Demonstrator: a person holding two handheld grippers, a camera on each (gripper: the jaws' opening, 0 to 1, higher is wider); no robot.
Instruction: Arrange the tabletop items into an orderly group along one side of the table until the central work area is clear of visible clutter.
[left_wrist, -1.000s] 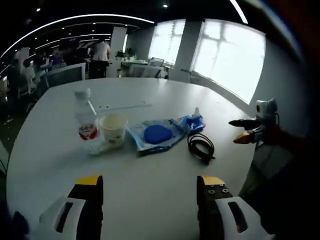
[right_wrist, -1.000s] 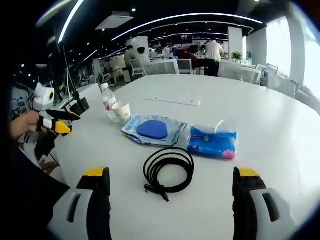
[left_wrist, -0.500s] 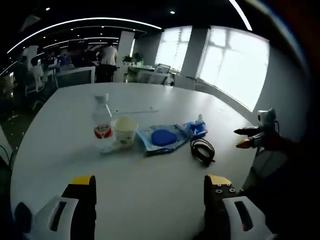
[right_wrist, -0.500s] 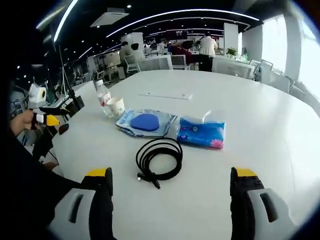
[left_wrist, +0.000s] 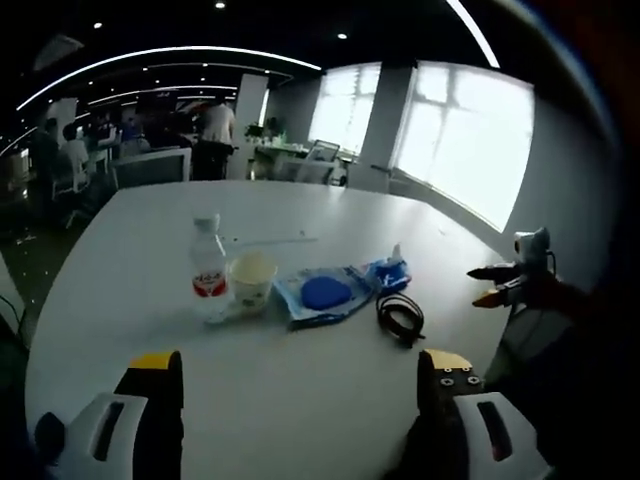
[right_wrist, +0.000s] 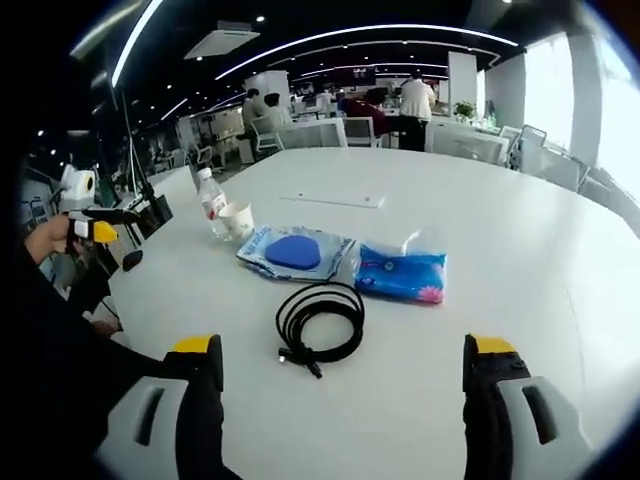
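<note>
Above the table (right_wrist: 520, 240), both hand-held grippers (left_wrist: 300, 400) (right_wrist: 340, 395) hover released, holding nothing.

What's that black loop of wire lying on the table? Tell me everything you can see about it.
It is a thin black cable, wound into a loose round coil of several turns and lying flat on the white table. One short end with a small plug sticks out of the coil toward the camera. It looks like flexible rubber or plastic. It lies just in front of the blue tissue pack and the clear bag, seemingly not touching either. Neither gripper holds it.
</note>
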